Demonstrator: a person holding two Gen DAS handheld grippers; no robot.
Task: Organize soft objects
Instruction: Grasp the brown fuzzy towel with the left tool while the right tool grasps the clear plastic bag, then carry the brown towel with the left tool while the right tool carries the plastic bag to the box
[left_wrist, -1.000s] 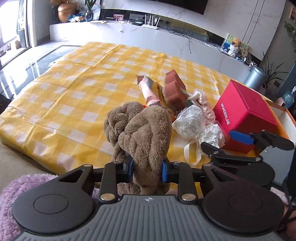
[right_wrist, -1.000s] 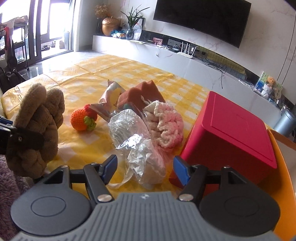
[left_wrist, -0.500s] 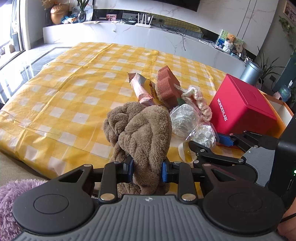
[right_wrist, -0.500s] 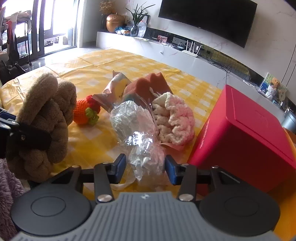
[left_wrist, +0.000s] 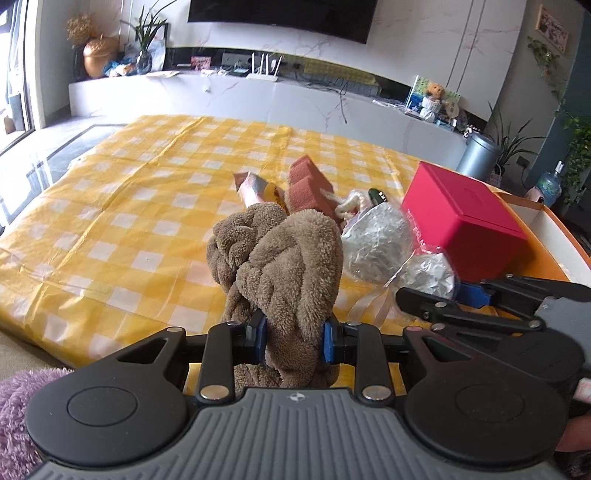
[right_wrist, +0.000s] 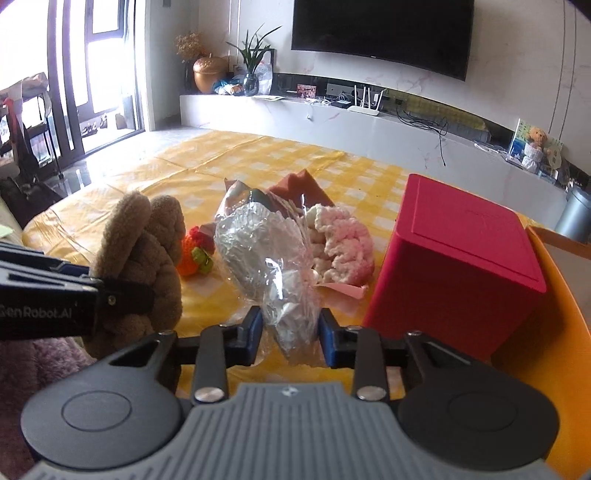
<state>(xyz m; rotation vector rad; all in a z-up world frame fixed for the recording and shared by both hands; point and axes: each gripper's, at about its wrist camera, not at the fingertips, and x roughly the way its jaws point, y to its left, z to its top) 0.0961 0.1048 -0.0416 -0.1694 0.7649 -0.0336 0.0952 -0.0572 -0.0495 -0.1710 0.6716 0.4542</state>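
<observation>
- Two handheld grippers are seen over a yellow checked cloth (left_wrist: 122, 206), each clamped on one soft item.
- The left gripper (left_wrist: 294, 339) is closed on one brown plush toy (left_wrist: 280, 258); the toy is held upright, its long axis running up from the jaws, above the cloth's near edge.
- The right gripper (right_wrist: 290, 334) is squeezed shut on the lower end of one clear crinkled bag (right_wrist: 269, 266), whose long axis leans up and away toward the cloth's far edge.
- One pink-and-white crocheted piece (right_wrist: 341, 245) lies touching the bag's right side.
- One orange knitted fruit (right_wrist: 194, 251) sits between the plush toy and the bag.
- One red box (right_wrist: 461, 258) stands at the cloth's right edge, against an orange tray wall (right_wrist: 561, 332).
- One brown sponge block (left_wrist: 308, 184) and one snack packet (left_wrist: 255, 188) lie behind the pile, side by side.
</observation>
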